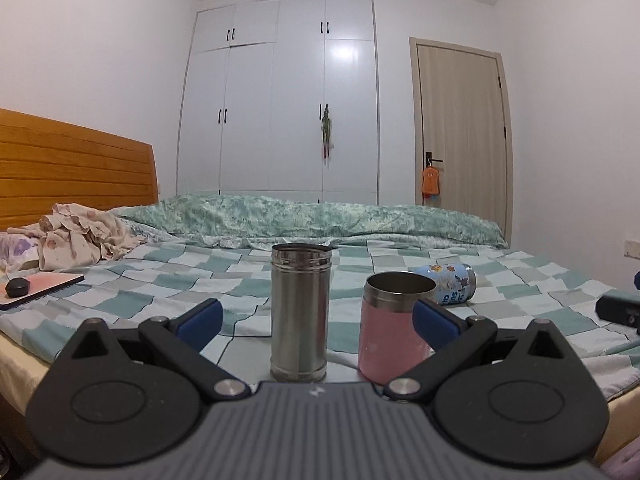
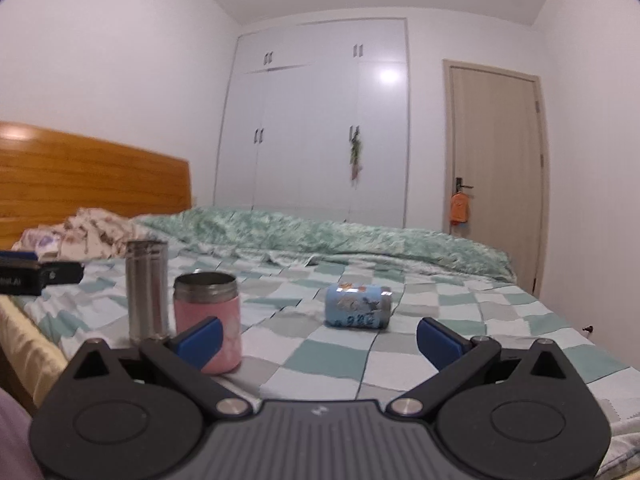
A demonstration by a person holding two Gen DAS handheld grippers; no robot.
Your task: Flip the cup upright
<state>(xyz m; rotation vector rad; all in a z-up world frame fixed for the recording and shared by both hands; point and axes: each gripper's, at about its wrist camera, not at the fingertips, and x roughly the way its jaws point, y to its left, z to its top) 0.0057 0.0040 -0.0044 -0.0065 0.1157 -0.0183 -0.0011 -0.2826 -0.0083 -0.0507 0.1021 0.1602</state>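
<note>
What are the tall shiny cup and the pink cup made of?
The tall cup looks like bare brushed steel: silvery, with soft reflections. The pink cup seems to be steel too, judging by its grey metal rim, with a matte pink coating or sleeve; which one is unclear.

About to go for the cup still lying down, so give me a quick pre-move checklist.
1. Blue cup lying on its side on the bed: ok, it is the target.
2. Right tongs open and empty: ok.
3. Left tongs open and empty: ok.
4. Steel cup and pink cup upright: ok.
5. Path from right tongs to blue cup free: ok.
6. Which way its mouth faces: cannot tell.
</note>
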